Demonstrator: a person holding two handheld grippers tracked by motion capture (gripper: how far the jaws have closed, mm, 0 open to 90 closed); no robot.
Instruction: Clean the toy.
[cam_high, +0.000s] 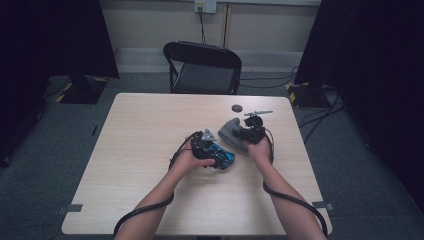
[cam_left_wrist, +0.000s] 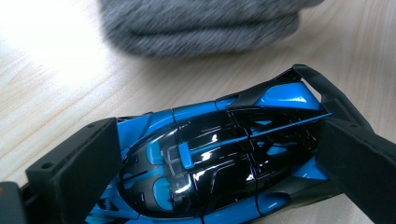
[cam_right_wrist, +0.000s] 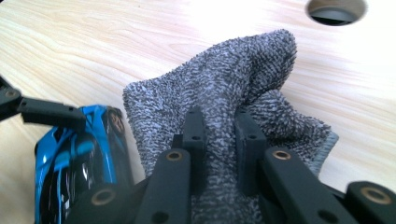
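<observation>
1. The glossy blue and black toy sports car (cam_left_wrist: 219, 158) lies near the middle of the pale wooden worktop (cam_high: 145, 150), held by the left gripper (cam_high: 212, 147), whose fingers (cam_left_wrist: 79, 163) pinch it from either side across its width.
2. In the high view the car's long axis runs on a slant from upper left to lower right; which end is the nose I cannot tell.
3. The right gripper (cam_right_wrist: 223, 135) has its fingers (cam_right_wrist: 194, 135) pressed close together on a fold of the grey terry cloth (cam_right_wrist: 224, 88).
4. The cloth is bunched just beside the car, on its far right side, touching or nearly so.
5. Beyond the cloth lie a small dark round disc (cam_high: 237, 108) and a thin grey tool (cam_high: 258, 113).
6. A black folding chair (cam_high: 202, 67) stands behind the worktop's far edge.
</observation>
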